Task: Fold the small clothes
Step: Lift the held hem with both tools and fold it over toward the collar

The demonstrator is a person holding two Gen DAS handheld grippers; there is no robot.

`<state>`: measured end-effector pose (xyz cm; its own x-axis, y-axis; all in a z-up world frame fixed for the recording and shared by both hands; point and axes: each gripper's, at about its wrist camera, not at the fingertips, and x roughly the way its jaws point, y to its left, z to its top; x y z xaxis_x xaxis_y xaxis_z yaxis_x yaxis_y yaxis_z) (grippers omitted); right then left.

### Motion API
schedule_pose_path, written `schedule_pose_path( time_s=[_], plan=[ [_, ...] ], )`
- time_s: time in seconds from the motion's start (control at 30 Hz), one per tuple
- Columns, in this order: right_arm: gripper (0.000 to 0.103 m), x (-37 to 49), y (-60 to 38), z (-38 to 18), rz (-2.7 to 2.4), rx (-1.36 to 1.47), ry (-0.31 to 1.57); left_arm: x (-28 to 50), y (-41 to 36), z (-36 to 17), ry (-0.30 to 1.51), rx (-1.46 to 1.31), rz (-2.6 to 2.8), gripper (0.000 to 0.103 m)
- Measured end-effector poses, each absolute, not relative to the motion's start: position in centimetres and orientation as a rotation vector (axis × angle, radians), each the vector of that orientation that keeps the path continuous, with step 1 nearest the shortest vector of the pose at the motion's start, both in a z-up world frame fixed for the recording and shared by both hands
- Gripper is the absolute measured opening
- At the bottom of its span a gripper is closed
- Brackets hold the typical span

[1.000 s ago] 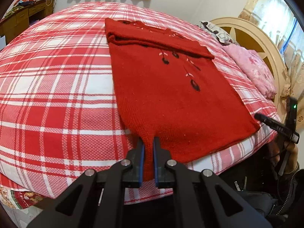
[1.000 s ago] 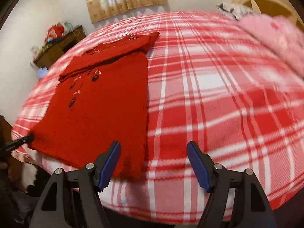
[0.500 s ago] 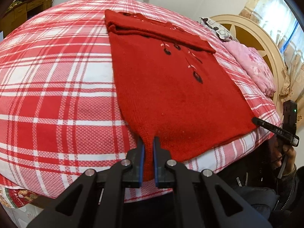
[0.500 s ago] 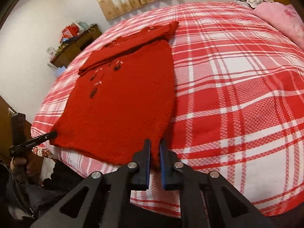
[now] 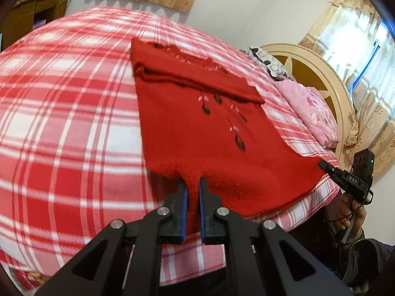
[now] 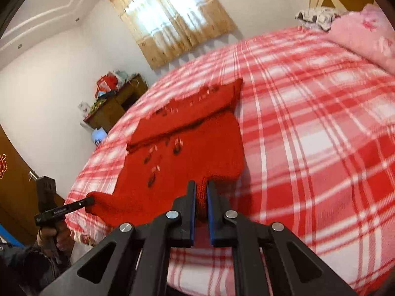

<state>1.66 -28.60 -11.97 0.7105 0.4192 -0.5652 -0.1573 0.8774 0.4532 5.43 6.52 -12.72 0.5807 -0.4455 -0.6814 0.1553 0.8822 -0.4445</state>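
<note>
Red sweater (image 5: 197,128) lies on the plaid bed (image 5: 61,123), near hem raised. Left gripper (image 5: 192,192) fingers pinch one hem corner; right gripper (image 6: 201,194) fingers pinch the opposite corner. Sweater body extends forward from both grips.

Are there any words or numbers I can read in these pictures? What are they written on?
"DAS": only these white letters can be made out, the rest blurred, on the other black handheld gripper in the left wrist view.
White print on the other black handheld gripper in the right wrist view: too blurred to read.
Red sign on the brown wooden door: a decorative shape, not readable.
The red knitted sweater has embroidered patterns, no words.
</note>
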Motion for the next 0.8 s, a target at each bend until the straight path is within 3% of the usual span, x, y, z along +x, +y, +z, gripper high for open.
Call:
schedule_pose_path(
  time_s=[0.8],
  plan=[
    [0.007, 10.2, -26.2, -2.6, 0.312, 0.329, 0.505, 13.4, 8.7, -7.0, 0.732, -0.331, -0.326, 0.008]
  ],
)
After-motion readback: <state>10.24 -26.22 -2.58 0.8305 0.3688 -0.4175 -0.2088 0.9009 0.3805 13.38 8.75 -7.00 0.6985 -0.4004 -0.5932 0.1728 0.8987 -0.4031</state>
